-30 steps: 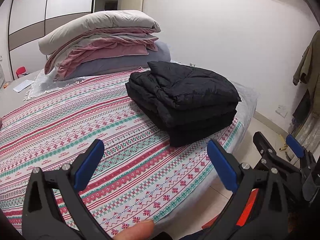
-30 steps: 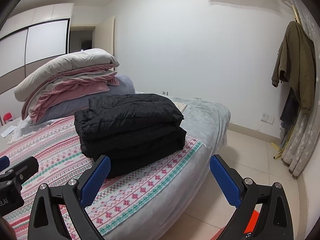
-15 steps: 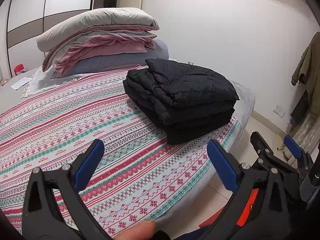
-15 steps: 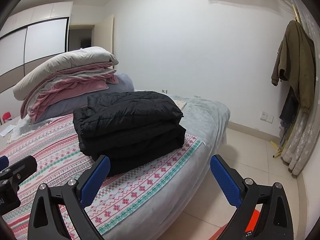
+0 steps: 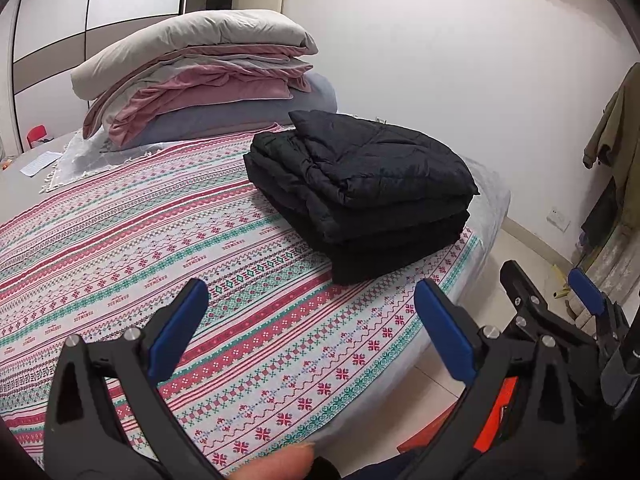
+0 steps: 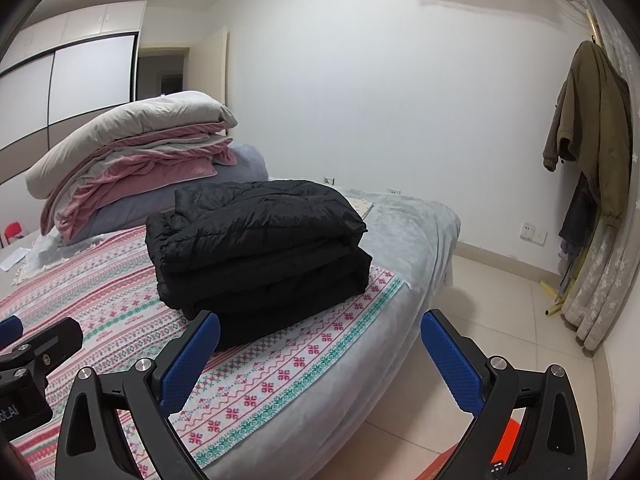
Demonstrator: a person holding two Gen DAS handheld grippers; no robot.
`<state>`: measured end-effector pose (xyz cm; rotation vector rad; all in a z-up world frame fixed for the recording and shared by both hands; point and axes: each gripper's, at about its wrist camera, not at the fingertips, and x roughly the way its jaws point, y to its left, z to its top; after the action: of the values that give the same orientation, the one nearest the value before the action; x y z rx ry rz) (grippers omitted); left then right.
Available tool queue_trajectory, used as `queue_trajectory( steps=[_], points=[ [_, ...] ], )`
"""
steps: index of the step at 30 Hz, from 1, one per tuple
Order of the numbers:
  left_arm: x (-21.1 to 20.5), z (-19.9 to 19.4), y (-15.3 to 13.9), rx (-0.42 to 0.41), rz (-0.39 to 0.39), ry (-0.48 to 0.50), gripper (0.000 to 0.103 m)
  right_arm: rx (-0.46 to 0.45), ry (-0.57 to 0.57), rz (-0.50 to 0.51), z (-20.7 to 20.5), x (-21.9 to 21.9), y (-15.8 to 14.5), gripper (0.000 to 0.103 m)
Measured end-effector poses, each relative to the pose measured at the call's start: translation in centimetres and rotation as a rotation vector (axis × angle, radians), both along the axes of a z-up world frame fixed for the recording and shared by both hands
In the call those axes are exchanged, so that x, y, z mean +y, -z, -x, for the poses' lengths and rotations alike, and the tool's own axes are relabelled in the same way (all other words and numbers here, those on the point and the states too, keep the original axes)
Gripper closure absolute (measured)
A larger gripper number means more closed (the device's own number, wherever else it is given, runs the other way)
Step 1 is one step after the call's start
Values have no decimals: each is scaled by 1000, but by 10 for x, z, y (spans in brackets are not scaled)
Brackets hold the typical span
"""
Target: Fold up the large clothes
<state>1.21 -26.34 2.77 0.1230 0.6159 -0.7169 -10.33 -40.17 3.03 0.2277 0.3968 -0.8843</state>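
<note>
My left claw and right claw, both released and empty, hang apart from the folded black jacket on the bed.

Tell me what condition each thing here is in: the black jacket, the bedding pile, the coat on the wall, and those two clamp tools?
black jacket: folded into a stack, lying on the patterned bedspread.
bedding pile: folded and stacked, behind the jacket.
olive coat: hanging on the wall.
left gripper: open, holding nothing.
right gripper: open, holding nothing.
</note>
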Motion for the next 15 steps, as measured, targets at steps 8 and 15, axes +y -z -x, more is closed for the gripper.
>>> queue_trajectory(
  steps=[8,15],
  points=[
    [-3,2,2,7,0,11,1,2,3,0,0,1,0,1],
    [-4,3,3,8,-2,12,1,2,3,0,1,2,0,1]
  ],
)
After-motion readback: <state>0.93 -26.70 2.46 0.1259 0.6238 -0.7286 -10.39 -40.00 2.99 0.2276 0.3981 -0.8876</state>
